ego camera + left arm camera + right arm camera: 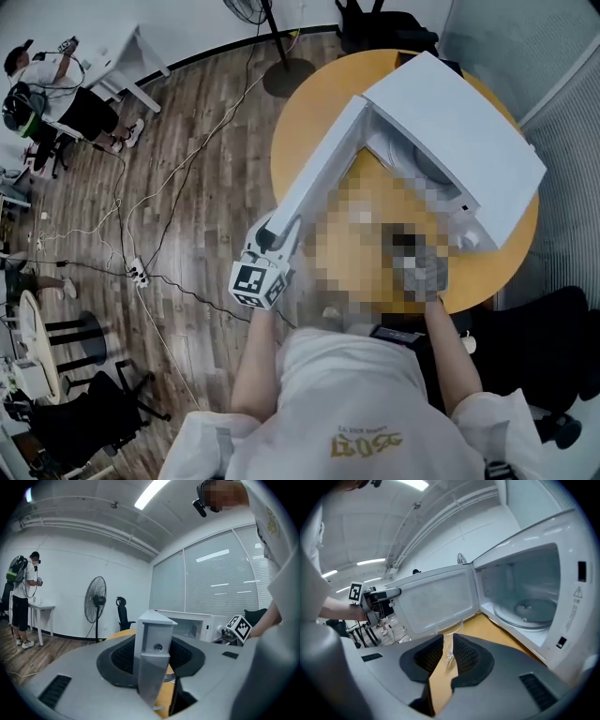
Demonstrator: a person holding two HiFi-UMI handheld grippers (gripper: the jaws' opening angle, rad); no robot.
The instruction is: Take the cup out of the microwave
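Right gripper (448,641): its 2 fingers are clenched on the cup (449,626), pinching its wall. The cup is clear and thin-walled, see-through all round, with its round rim showing just past the fingertips. It is outside the microwave (562,597), held over the round yellow surface (487,631), in front of the open door (436,602).

Left gripper (153,660): fingers clamped on the free edge of that white door, which stands swung wide.

Beyond them the oven cavity gapes, with the glass turntable (529,610) on its floor. Farther off are a standing fan (95,603) and a person (22,602) by the wall.
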